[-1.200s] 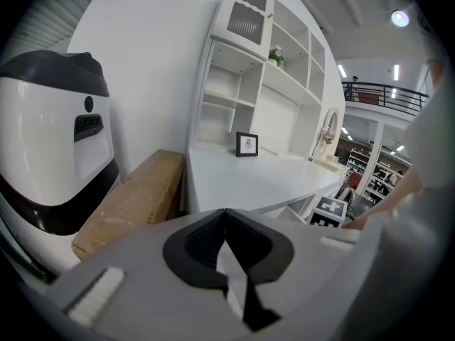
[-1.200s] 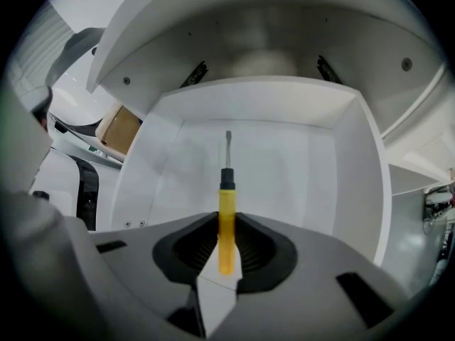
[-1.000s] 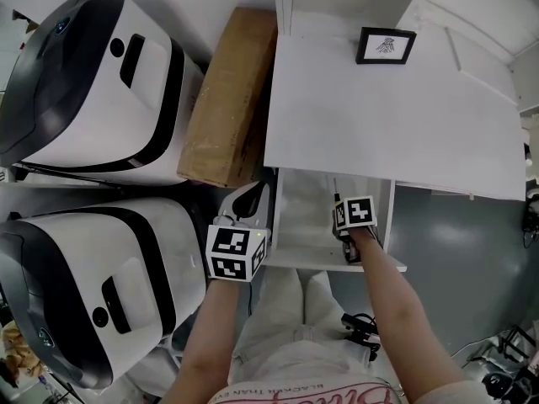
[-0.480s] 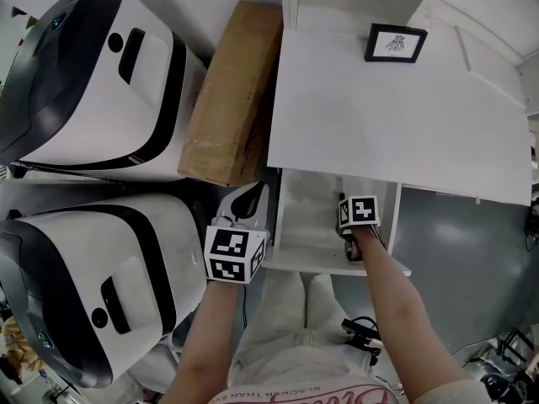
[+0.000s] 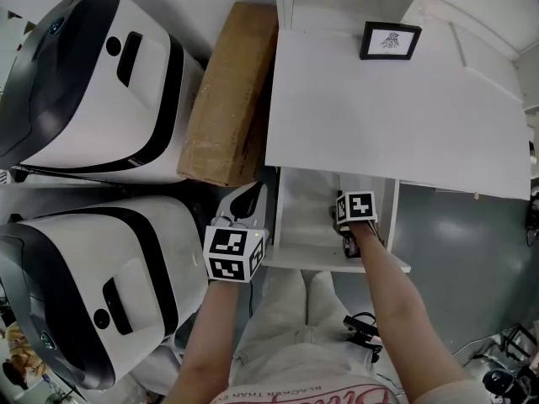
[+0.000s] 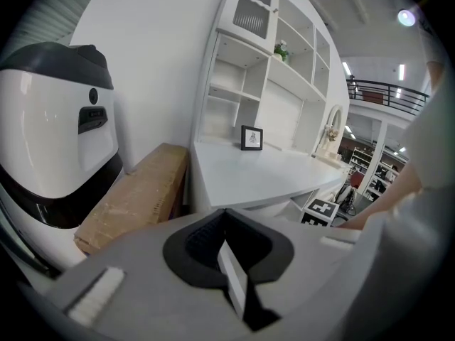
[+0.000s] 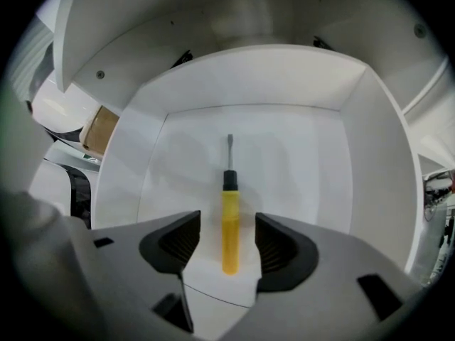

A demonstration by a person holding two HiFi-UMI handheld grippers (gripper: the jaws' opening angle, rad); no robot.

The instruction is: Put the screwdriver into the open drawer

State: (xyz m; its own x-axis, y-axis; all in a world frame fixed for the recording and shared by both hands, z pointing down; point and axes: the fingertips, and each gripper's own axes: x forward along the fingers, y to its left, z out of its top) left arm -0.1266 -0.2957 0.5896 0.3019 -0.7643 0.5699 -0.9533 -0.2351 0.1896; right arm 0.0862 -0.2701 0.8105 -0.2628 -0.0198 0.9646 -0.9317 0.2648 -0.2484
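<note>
— What colour is the screwdriver (image 7: 229,233)?
— Yellow handle, black collar, dark shaft. The drawer (image 7: 320,162) around it is white.
— And on the left?
— White machines (image 5: 84,82) banded in black, and a brown cardboard box (image 5: 227,99). The left gripper (image 5: 250,199) bears a cube of black-and-white squares. Far off, a black picture frame (image 5: 390,40) stands on the white desk (image 5: 379,124).

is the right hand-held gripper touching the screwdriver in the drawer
Apart. In the right gripper view the right hand-held gripper has just been opening, and bare drawer floor shows between each pad and the screwdriver.
</note>
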